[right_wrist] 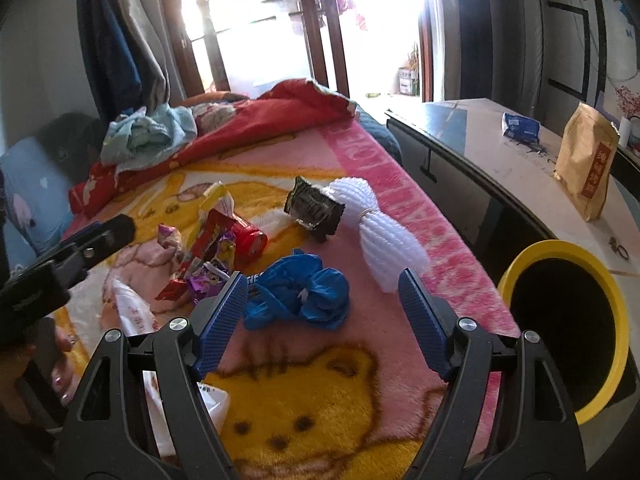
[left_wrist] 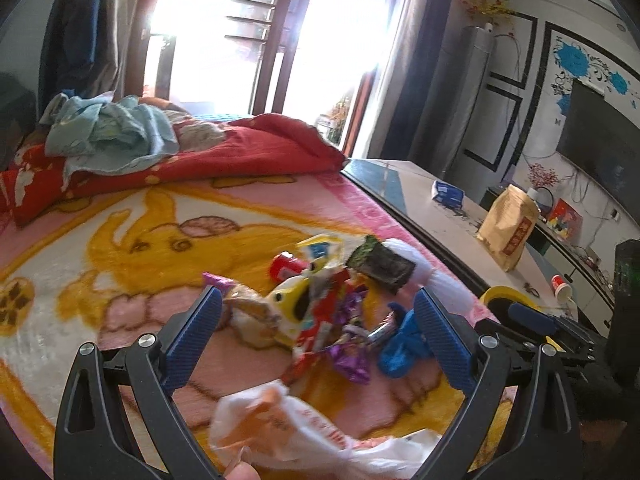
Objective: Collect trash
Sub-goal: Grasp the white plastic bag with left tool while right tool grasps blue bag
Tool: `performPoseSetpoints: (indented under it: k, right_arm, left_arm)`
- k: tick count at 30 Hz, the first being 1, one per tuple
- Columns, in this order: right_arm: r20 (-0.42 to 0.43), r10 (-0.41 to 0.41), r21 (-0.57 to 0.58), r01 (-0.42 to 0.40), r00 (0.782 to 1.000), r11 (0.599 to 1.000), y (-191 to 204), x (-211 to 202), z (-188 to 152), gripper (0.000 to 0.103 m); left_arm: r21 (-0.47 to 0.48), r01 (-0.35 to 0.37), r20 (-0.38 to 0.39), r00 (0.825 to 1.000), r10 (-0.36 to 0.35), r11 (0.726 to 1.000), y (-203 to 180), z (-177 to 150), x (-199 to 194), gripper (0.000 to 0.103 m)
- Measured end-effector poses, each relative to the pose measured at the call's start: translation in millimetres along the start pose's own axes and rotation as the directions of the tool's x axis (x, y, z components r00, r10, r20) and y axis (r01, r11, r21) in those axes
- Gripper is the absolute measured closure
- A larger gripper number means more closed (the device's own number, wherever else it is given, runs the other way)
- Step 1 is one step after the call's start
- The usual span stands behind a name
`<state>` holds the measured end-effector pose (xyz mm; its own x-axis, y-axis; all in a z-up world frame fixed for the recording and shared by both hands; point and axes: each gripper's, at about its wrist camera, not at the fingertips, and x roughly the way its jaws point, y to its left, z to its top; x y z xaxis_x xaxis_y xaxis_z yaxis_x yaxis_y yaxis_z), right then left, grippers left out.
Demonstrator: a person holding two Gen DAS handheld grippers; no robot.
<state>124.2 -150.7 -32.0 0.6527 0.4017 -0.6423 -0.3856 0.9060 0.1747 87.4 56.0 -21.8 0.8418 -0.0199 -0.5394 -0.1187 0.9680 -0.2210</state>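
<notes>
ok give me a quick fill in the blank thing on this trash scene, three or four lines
The right tool hangs with its jaws ____ above the crumpled blue wrapper.
The bin beside the bed has a ____ rim.
The white foam net lies on the blanket right beside the ____ wrapper.
The brown paper bag stands on the ____.

Missing words: open; yellow; black; table

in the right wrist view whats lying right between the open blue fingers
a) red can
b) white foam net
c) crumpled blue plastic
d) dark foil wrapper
c, the crumpled blue plastic lies on the blanket in the gap of the open right gripper, untouched by either finger.
</notes>
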Motion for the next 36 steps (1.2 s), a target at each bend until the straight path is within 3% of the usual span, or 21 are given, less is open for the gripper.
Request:
performPoseSetpoints:
  k: [10,20,29,31,33,36]
  right_arm:
    - [-0.083,0.012,0.011,-0.011,0.997,1.000,9.8,42.3,-1.5,0.034]
    - [-0.186,0.040,0.076,-0.026,0.982,0.997,3.3,78.4,-12.0,0.035]
    - [-0.185,0.020,0.066,-0.008,0.982,0.998,-5.3,75.4,-18.3,0.071]
    - [-0.184,0.021,0.063,-0.010,0.983,0.998,-7.5,73.4,-17.8,0.078]
    - [-0.184,0.027,0.063,-0.015,0.983,0.998,-9.1,71.1,-16.9,0.082]
    - [-0.181,0.034,0.060,-0.024,0.983,0.998,-9.1,66.6,-15.8,0.084]
  left_arm:
    - [-0.041,-0.028,-0.071,0.997,0.025,0.999,33.4,-14.3,4.6,0.009]
    - [-0.069,0.021,-0.201,0.979,-0.034,0.997,45.7,-41.9,17.5,0.009]
    - [-0.094,0.053,-0.271,0.960,-0.077,0.994,44.1,-54.5,29.7,0.011]
    - [-0.100,0.059,-0.276,0.957,-0.085,0.993,42.8,-56.9,30.1,0.017]
    - [-0.096,0.077,-0.278,0.955,-0.101,0.992,40.0,-58.4,29.2,0.029]
    - [-0.072,0.082,-0.277,0.956,-0.099,0.994,33.7,-58.1,26.7,0.040]
